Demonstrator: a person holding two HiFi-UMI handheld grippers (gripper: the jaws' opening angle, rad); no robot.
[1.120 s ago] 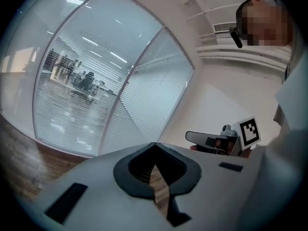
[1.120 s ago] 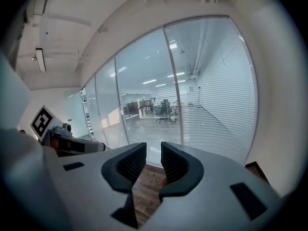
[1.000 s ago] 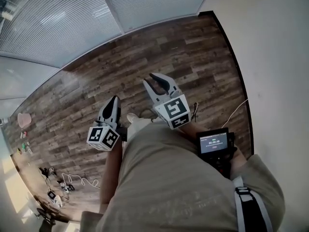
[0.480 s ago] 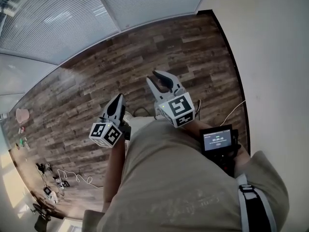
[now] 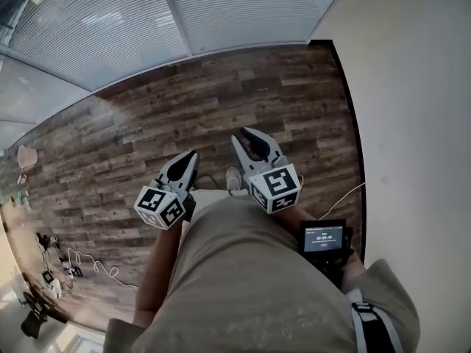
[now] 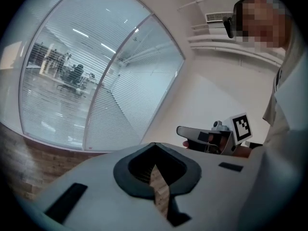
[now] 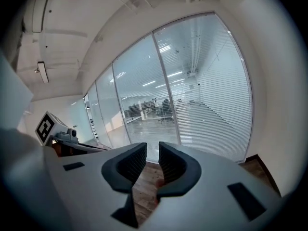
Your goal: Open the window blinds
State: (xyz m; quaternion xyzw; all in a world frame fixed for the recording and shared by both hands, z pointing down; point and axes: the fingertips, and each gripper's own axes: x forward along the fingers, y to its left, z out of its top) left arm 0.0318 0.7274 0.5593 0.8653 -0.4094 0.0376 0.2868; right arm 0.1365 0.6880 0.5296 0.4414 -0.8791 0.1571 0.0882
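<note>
The only print in sight is on the small screen [image 5: 322, 237] at the person's right side, whose pale digits are too small to read. The marker cubes [image 5: 275, 188] carry black-and-white square patterns and no words.

Compared with a second ago, the foot of the window sits lower in the head view. Less wood-plank floor [image 5: 221, 101] lies ahead of the tools, and both are nearer the glass.

The left tool [image 5: 191, 157] has its jaws pressed together on nothing. The right tool [image 5: 249, 137] has its jaws a little apart, with only floor showing in the gap.

The blinds [image 5: 110, 28] hang ahead, well apart from both tools. They are white horizontal slats lowered to the floor over glass panels split by a pale post [image 5: 175, 13]. An office room shows dimly through them.
</note>
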